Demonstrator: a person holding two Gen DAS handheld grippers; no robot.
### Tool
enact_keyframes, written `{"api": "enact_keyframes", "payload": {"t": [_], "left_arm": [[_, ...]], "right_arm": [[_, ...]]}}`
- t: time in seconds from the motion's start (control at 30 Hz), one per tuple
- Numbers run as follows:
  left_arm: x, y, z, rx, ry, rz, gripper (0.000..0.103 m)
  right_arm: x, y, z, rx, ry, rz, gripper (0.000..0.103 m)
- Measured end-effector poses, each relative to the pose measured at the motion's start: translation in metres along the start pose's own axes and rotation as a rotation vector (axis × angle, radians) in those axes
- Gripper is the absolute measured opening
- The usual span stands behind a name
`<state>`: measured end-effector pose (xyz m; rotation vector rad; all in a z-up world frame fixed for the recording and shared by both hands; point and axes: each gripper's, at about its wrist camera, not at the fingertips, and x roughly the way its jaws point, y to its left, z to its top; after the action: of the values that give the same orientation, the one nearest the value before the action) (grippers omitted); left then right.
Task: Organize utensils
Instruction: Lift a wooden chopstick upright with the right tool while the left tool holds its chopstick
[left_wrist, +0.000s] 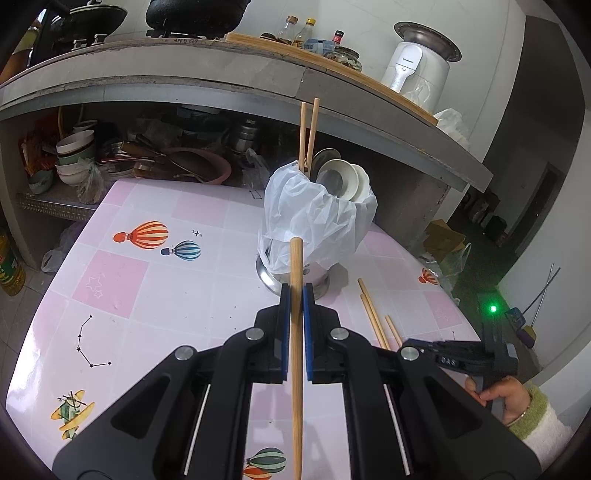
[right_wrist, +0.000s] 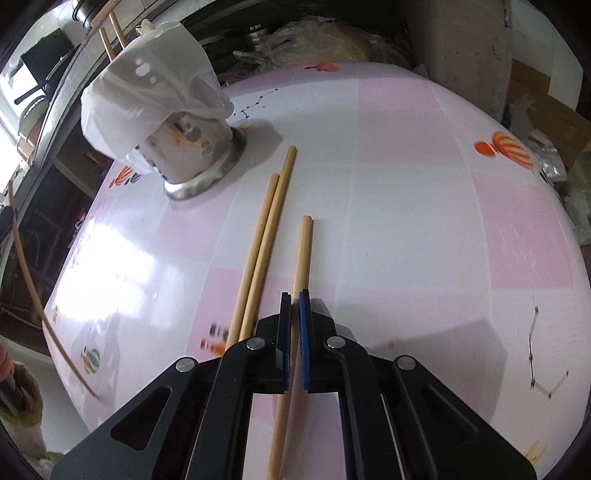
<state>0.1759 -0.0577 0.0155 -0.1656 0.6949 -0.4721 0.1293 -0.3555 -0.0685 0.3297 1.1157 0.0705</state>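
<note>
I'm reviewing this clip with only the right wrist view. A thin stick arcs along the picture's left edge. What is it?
Observer: It is a chopstick standing upright in the left gripper, whose jaws are shut on it.
Operator: What is in the bag-covered holder besides the two chopsticks poking out?
Observer: White rounded pieces, likely ceramic spoons, lean out of the top of the holder, beside a duller metal one.
Operator: Is the left one's chopstick at the opening yet?
Observer: No. Its top end shows in front of the plastic bag, well below the holder's opening.
</note>
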Motion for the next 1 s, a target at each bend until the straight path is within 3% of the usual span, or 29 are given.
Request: {"api": "enact_keyframes", "payload": {"t": [0.53, 0.73, 1.0], "left_arm": [[-0.002, -0.001, 0.0, 0.001, -0.005, 0.002, 0.006], [-0.002, -0.001, 0.0, 0.001, -0.005, 0.003, 0.006], [-0.001, 0.002, 0.001, -0.004, 0.0, 0.004, 0.006]], "right_arm": [[0.004, 0.007, 0.021, -0.056, -0.019, -0.046, 0.006], [0.012, 0.006, 0.026, -0.069, -0.006, -0.066, 0.015], [0.019, 0.015, 0.026, -0.129, 0.004, -0.109, 0.015]]}}
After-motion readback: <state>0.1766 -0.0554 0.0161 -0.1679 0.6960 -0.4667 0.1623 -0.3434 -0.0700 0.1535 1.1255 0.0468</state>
